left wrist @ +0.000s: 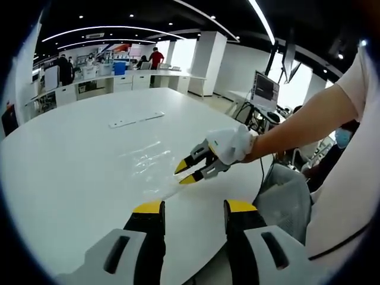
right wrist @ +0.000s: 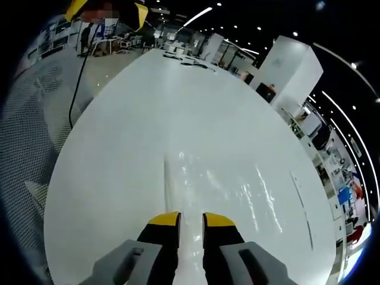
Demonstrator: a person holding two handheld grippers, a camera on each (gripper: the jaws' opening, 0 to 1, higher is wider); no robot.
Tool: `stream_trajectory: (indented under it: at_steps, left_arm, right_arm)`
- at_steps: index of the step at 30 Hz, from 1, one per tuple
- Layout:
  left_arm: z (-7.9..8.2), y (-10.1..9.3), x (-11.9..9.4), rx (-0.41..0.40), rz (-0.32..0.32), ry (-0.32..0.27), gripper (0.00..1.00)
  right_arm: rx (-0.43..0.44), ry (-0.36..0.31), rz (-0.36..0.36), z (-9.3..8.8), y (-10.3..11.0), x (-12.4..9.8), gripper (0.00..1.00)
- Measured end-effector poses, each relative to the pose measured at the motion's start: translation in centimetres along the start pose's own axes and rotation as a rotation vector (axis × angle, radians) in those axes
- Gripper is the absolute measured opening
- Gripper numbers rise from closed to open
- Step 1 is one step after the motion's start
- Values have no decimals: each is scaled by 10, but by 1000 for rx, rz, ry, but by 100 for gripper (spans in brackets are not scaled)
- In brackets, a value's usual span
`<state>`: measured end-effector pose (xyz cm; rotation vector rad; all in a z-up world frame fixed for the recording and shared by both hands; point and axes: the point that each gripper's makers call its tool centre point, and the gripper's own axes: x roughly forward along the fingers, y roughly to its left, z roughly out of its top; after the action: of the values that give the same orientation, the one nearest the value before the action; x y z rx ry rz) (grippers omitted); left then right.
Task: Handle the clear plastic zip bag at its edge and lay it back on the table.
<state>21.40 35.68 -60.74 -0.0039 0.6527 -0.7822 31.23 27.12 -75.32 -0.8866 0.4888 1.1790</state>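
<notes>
The clear plastic zip bag point(left wrist: 147, 159) lies flat on the white round table point(left wrist: 71, 172), shiny and creased. My right gripper point(left wrist: 185, 173), held by a gloved hand, reaches in from the right with its yellow tips a little apart at the bag's near edge. In the right gripper view the bag point(right wrist: 228, 187) spreads ahead and its long edge runs down between that gripper's point(right wrist: 191, 220) narrowly parted jaws. My left gripper point(left wrist: 194, 206) hovers wide open over the table's near rim, short of the bag, with nothing in it. Its yellow tips point(right wrist: 108, 13) show at the top of the right gripper view.
A thin white strip point(left wrist: 136, 120) lies on the table beyond the bag. A grey mesh chair point(left wrist: 285, 199) stands at the table's edge, with a black cable point(right wrist: 74, 89) hanging near it. A monitor point(left wrist: 265, 90) and desks stand behind. The holder's arm and body fill the right side.
</notes>
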Motion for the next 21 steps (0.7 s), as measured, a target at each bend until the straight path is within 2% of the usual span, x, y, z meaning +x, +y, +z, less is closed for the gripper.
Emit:
stream_trajectory:
  at_steps: [21]
  left_arm:
    - [-7,-6,-2,18,-13,4,38]
  right_arm:
    - [82,-23,-26,-2,9,-24,19]
